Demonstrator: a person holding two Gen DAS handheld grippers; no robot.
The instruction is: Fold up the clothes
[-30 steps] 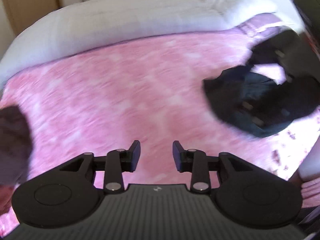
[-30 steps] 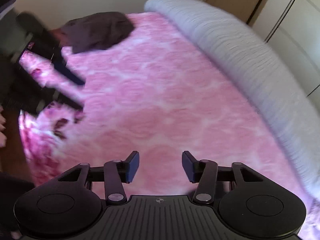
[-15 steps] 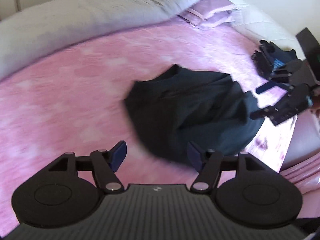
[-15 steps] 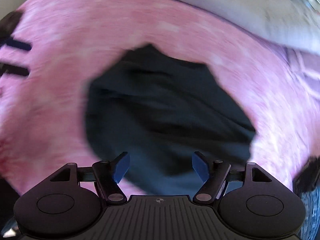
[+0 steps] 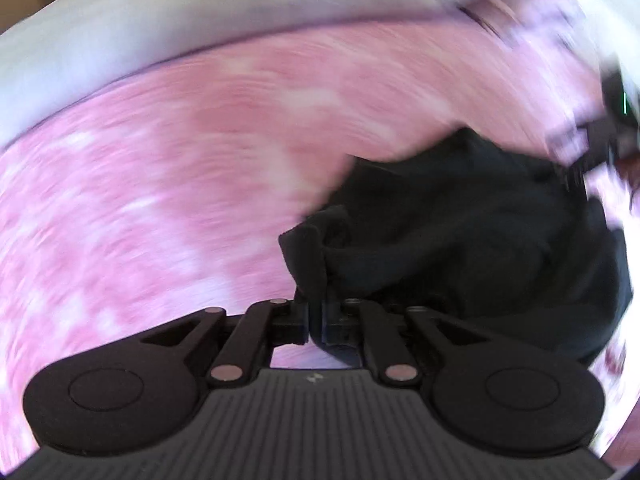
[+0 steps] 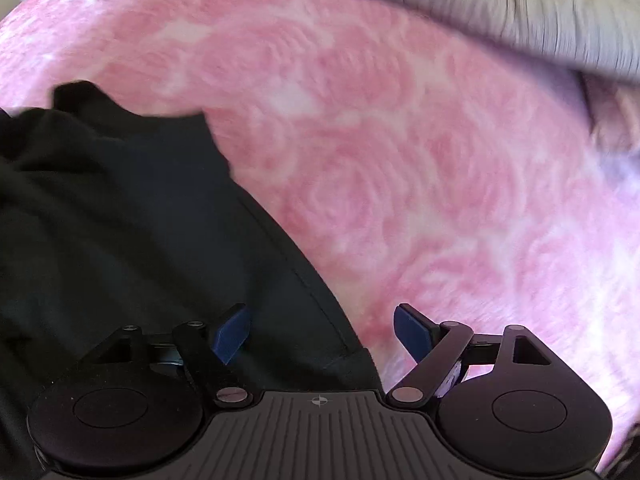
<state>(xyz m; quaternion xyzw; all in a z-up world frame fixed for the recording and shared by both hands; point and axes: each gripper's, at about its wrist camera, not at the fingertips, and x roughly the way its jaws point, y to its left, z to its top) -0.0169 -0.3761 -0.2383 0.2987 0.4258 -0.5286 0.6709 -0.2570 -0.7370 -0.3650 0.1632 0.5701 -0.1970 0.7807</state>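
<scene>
Surface: pink rose-patterned plush blanket [image 6: 400, 152] is covering the bed.
Garment: dark crumpled cotton garment [image 5: 460, 240] is lying on it, now nearer than before.
Left gripper [image 5: 316, 322]: is now pinching the garment's edge, jaws together.
Right gripper [image 6: 322, 330]: is opening wide over the hem, gripping nothing.

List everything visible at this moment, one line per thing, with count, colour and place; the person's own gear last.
dark garment: one, black, crumpled on the pink blanket, its hemmed edge running down to the right gripper.
pink blanket: one, mottled pink and white, covering the bed surface.
pale quilt: one, greyish white, bunched along the far edge of the blanket.
left gripper: one, black, shut on a fold of the dark garment.
right gripper: one, black with blue pads, jaws opening, the garment's edge between them but no pad pressing on it; also seen blurred at the right edge of the left wrist view.
</scene>
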